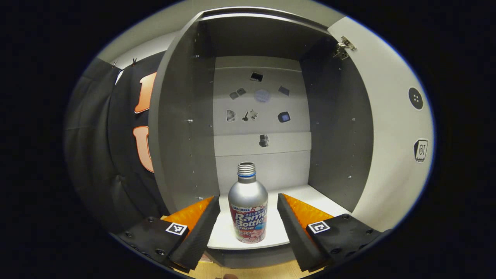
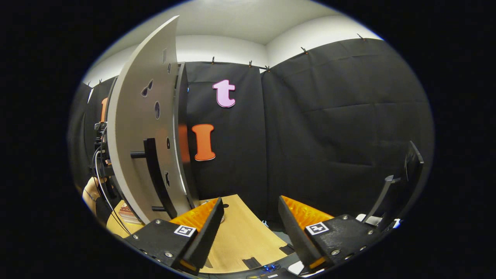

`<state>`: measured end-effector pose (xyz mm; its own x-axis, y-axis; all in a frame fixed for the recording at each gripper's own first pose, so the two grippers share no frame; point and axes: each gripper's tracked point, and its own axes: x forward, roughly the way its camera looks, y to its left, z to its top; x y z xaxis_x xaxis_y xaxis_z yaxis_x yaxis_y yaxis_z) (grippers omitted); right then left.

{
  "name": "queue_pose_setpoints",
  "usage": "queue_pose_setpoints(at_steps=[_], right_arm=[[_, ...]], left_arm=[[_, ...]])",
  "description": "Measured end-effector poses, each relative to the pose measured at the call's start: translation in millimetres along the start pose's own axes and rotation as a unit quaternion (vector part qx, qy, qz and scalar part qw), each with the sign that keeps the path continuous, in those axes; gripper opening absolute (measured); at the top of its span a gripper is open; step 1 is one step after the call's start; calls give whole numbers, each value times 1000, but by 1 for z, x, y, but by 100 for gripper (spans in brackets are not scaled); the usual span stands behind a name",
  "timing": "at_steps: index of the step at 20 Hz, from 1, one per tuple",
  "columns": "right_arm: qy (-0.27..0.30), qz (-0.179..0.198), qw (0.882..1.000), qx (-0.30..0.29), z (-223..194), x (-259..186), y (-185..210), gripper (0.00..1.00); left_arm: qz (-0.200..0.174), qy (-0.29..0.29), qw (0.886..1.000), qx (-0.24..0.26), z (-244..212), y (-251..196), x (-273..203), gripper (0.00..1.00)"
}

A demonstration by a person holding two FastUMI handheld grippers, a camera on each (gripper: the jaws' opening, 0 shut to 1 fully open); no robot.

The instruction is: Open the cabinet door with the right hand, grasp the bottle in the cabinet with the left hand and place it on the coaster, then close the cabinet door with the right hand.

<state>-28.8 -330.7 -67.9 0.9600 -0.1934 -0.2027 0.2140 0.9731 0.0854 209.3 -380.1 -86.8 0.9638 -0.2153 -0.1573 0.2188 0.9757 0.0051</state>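
Note:
A silver bottle (image 1: pixel 248 205) with a printed label and no cap stands upright at the front of the cabinet's white shelf (image 1: pixel 271 228). My left gripper (image 1: pixel 248 211) is open, one finger on each side of the bottle, neither touching it. The grey cabinet (image 1: pixel 186 128) stands open, its door (image 1: pixel 391 128) swung out to the right. In the right gripper view the door (image 2: pixel 135 128) appears edge-on at the left with its dark bar handle (image 2: pixel 153 174). My right gripper (image 2: pixel 250 217) is open and holds nothing, off to the right of the door over the wooden table (image 2: pixel 236 236).
Small stickers dot the cabinet's back wall (image 1: pixel 261 104) and the door. A person's hand and cables (image 2: pixel 97 182) show behind the door at far left. A dark stand (image 2: pixel 403 182) rises at the right, past the table's edge. Black cloth walls surround the booth.

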Motion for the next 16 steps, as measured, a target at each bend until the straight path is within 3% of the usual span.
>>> queue_pose_setpoints(at_steps=[1, 2, 10, 13, 16], right_arm=[[0, -3, 1000, 0, 0, 2, -2, 92], [0, -5, 1000, 0, 1, 5, -3, 93], [3, -13, 1000, -5, -4, 21, -7, 93], [1, -12, 1000, -3, -4, 22, -8, 93], [-1, -12, 1000, 0, -3, 22, -8, 93]], left_arm=[[2, 4, 1000, 0, -4, 1, 6, 98], [4, 6, 1000, -1, -7, 2, 10, 98], [4, 13, 1000, -1, -17, 1, 32, 98], [1, 15, 1000, 5, -17, -2, 33, 87], [-6, 9, 1000, -7, -12, -6, 24, 85]])
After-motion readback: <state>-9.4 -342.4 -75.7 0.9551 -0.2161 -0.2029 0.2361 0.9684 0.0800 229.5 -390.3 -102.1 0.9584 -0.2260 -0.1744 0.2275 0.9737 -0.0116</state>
